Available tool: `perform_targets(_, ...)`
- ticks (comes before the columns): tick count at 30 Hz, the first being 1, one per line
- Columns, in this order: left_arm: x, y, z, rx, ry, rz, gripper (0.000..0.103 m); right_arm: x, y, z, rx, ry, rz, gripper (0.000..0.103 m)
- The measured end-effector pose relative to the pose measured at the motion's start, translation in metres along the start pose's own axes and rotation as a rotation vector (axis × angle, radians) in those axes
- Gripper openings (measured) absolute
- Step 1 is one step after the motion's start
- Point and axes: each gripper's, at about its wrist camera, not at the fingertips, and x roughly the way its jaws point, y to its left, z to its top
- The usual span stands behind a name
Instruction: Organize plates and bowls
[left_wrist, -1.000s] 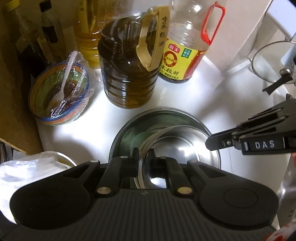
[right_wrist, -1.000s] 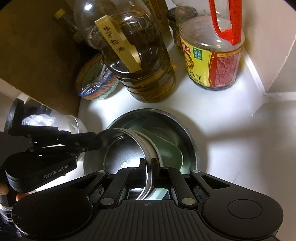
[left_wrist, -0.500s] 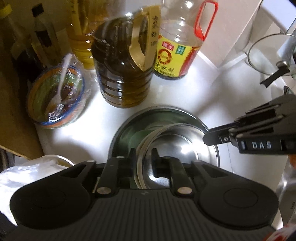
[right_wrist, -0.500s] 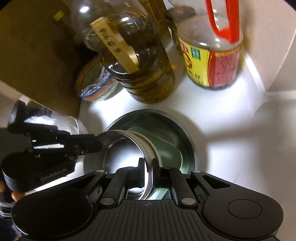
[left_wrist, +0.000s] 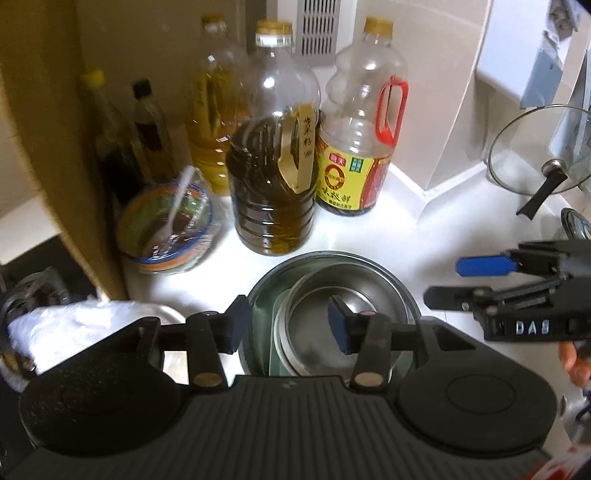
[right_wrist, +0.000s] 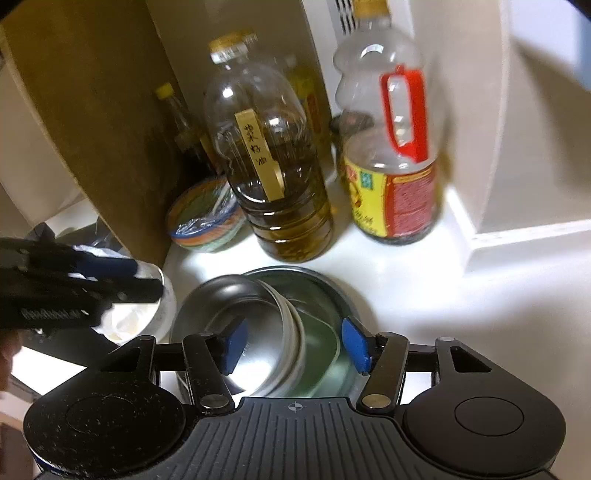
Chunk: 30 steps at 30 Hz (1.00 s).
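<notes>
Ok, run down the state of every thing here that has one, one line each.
Large steel basin: upright on the white counter, holding nested dishes.
Small steel bowl: tilted inside the basin, released.
Pale green dish: in the basin, under the bowl.
Left gripper: jaws opening, nothing clamped.
Right gripper: jaws opening, nothing clamped.
Dark oil jug: upright, capped, half full.
Striped bowl: plastic-wrapped, spoon inside.
Glass lid: propped on edge.

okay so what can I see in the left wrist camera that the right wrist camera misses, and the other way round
Only the left wrist view shows the glass pot lid at the right.

Only the right wrist view shows the red side of the soy sauce bottle's label.

Both show the stacked steel bowls on the white counter, the big oil jug, the plastic-wrapped bowl, and the left gripper and right gripper, jaws opening with nothing between them.
</notes>
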Motion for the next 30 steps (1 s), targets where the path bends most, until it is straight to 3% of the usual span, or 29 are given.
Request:
perform_targets(4,-0.021,-0.014,-0.025,-0.019,-0.048,0.053,0.059,-0.016,0.009,-0.036,-0.017,-0.055,-0.028,0.069)
perform_targets(9,-0.036,-0.033,-0.061,-0.039,-0.072,0.124,0.064,-0.029,0.012,-0.075,-0.015,-0.077,-0.013,0.07)
perform_targets(18,-0.053,-0.054,-0.116,-0.086,-0.07,0.126,0.072,-0.051,0.022,-0.125,0.002,-0.087,-0.002,0.07)
perform_targets(26,-0.067,-0.066,-0.165,-0.039,-0.093,0.126,0.087,-0.07,0.052,-0.172,-0.008,-0.119,-0.093,0.071)
perform_targets(30,-0.081,-0.063,-0.19,-0.021,-0.079,0.119,0.088,-0.077,0.066,-0.195,0.057,-0.1,-0.155,0.071)
